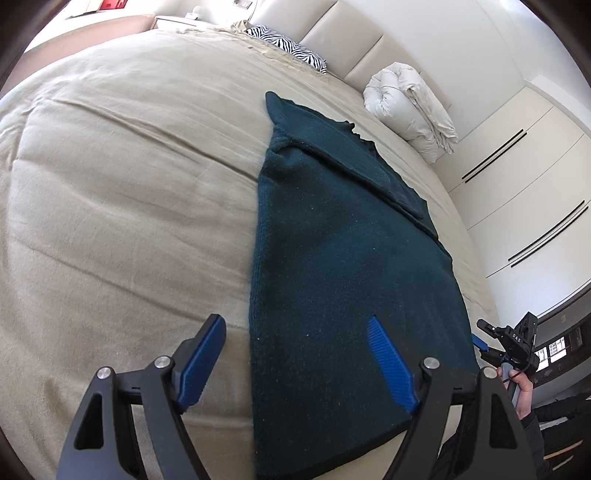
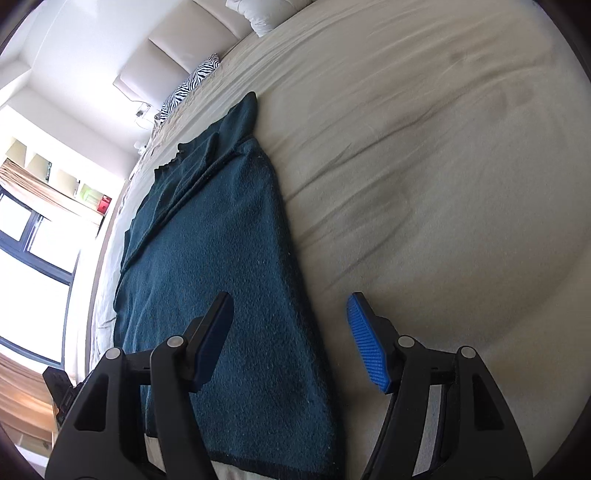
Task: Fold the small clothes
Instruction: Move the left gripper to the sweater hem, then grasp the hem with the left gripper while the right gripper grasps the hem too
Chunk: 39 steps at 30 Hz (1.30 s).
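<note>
Dark teal knit garment (image 1: 332, 258), folded lengthwise

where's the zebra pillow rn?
The zebra pillow sits at the head of the bed, against the padded headboard, beyond the far end of the green sweater. In the left wrist view, the rolled white duvet lies to its right.

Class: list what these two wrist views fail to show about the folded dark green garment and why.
- Left wrist view: sweater near hem, hidden behind left gripper arms.
- Right wrist view: near hem corner, cut off by the frame edge and right gripper.
- Both: underside layers, covered by the top fold.
</note>
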Motion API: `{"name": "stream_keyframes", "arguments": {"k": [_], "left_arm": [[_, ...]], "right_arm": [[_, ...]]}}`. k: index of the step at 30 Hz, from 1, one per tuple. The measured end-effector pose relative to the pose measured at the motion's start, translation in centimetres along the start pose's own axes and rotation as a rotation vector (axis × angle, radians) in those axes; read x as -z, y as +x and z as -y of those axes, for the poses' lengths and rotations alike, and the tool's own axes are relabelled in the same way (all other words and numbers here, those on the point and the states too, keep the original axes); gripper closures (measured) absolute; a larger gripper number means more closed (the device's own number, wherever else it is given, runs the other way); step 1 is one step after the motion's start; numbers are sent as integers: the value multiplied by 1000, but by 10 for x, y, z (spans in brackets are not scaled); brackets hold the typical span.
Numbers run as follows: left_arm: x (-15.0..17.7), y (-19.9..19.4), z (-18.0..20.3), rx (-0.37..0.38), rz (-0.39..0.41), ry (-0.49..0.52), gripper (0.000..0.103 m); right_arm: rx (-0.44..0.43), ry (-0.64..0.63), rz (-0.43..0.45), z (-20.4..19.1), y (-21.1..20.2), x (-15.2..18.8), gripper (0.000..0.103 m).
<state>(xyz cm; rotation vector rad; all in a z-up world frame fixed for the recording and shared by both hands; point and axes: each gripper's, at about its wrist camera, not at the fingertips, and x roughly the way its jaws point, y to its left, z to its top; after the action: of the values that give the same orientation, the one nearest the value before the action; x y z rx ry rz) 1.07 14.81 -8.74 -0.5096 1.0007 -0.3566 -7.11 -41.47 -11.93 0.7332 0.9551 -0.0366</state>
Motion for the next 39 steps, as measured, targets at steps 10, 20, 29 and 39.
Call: {"name": "stream_keyframes", "arguments": {"k": [10, 20, 29, 39], "left_arm": [[17, 5, 10, 2, -82, 45, 28], [30, 1, 13, 16, -179, 6, 30], [31, -5, -3, 117, -224, -132, 29], [31, -1, -15, 137, -264, -193, 50]], "right_arm": [[1, -8, -49, 4, -22, 46, 44], [-50, 81, -94, 26, -34, 53, 63], [-55, 89, -111, 31, -39, 54, 65], [-59, 109, -118, 34, -46, 52, 66]]}}
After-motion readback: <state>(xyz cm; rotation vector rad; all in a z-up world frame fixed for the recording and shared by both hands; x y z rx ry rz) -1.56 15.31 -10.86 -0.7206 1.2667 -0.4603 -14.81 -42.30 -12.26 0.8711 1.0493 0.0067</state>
